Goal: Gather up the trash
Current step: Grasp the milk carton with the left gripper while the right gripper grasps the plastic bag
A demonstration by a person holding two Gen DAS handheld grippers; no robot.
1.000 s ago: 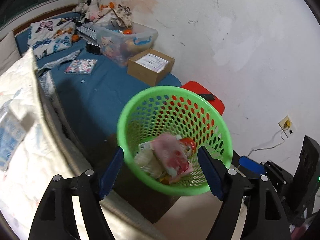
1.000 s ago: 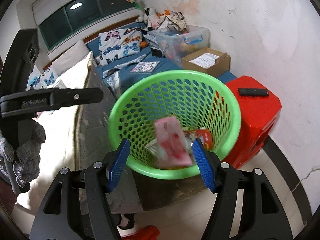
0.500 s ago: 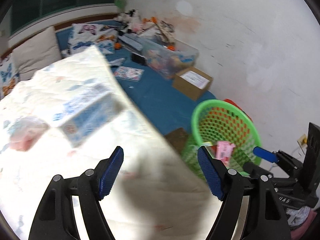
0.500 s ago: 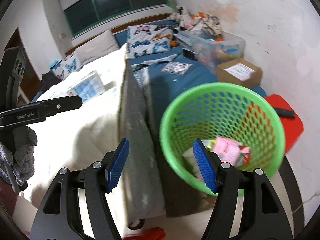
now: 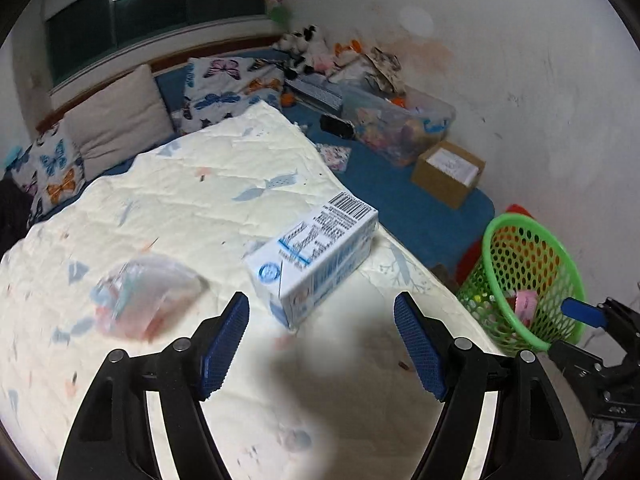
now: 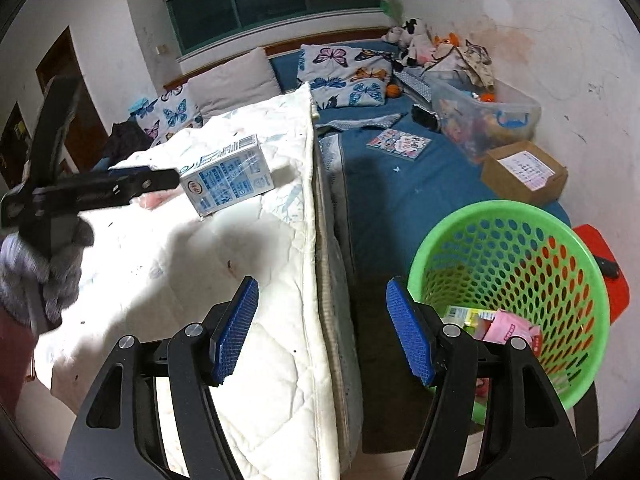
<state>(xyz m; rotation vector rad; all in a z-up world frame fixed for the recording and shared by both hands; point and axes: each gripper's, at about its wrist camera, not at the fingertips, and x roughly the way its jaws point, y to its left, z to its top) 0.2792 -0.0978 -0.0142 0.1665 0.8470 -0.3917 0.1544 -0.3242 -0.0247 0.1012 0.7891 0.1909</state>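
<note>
A white and blue carton (image 5: 316, 258) lies on the cream quilt (image 5: 192, 200), just ahead of my left gripper (image 5: 322, 340), which is open and empty. A crumpled clear wrapper (image 5: 144, 300) with pink inside lies left of the carton. In the right wrist view the carton (image 6: 228, 178) sits at the far left, with the left gripper's arm in front of it. My right gripper (image 6: 322, 332) is open and empty above the quilt's edge. The green perforated basket (image 6: 520, 216) stands at the right with a pink packet (image 6: 514, 330) and other trash inside; it also appears as the basket (image 5: 532, 240) in the left wrist view.
Blue bedding (image 6: 384, 192) lies beyond the quilt with butterfly pillows (image 6: 348, 76), a clear storage bin (image 6: 484, 116), a cardboard box (image 6: 524, 178) and a booklet (image 6: 400, 142). A red stool (image 6: 608, 280) with a black remote stands behind the basket. A gloved hand (image 6: 44, 264) holds the left gripper.
Both grippers swung left, away from the basket and over the quilt. The basket slid to the right of both views, and the carton and wrapper came before the left gripper.
</note>
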